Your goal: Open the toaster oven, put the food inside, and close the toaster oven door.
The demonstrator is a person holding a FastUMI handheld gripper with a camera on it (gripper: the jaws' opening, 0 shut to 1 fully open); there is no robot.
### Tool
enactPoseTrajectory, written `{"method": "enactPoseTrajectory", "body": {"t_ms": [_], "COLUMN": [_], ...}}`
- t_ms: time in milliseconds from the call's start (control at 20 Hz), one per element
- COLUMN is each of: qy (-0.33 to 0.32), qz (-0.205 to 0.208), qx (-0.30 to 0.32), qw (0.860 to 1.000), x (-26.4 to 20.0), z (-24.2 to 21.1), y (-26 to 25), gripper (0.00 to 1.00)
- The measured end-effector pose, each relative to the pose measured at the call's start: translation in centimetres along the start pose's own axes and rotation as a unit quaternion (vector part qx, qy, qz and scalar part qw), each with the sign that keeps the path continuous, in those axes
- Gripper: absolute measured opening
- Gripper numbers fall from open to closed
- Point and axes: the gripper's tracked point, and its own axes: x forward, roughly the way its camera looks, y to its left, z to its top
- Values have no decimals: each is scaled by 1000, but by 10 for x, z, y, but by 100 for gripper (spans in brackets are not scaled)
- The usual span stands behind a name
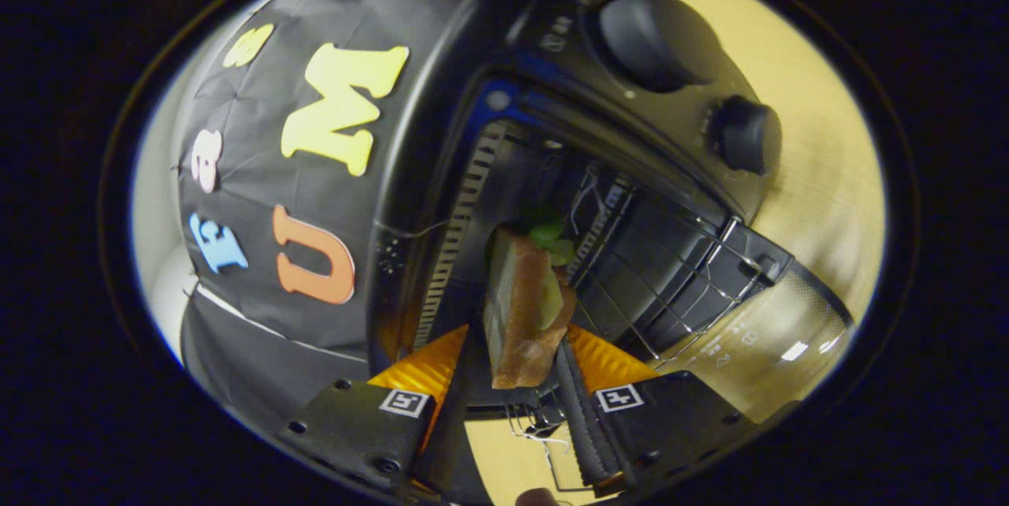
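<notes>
My gripper [520, 368] is shut on a sandwich [524, 309], brown bread with a green filling, held on edge between the two fingers. The view is rolled sideways. Right ahead stands the black toaster oven [489, 80], with its door [772, 356] swung fully open. The sandwich's far end with green leaves reaches into the oven's cavity [544, 175], level with the wire rack [678, 277]. Two black knobs, a large knob [650, 41] and a smaller knob [745, 135], sit on the oven's control panel beside the cavity.
A pale wooden table [820, 159] carries the oven. The black cloth booth wall [260, 199] hangs close on the oven's other side. The oven's ribbed inner side wall [457, 230] runs close by the sandwich.
</notes>
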Motion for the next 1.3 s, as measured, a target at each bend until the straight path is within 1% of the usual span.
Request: {"method": "enactPoseTrajectory", "body": {"t_ms": [250,400,500,650,750,950,1100,1300], "qy": [40,60,70,82,81,78,74,43], "qz": [-48,-85,-106,-117,-117,-113,-113,-131], "qx": [-82,-130,-151,-156,-177,-258,-319,-378], "qw": [995,986,980,977,974,956,938,916], "x": [-5,-15,-20,-28,-38,-77,-115,-164], "z": [-12,-19,-22,-28,-28,-34,-41,-46], "y": [-6,-10,-12,-8,-3,20,31,35], "gripper": [82,86,87,87,87,88,94,96]}}
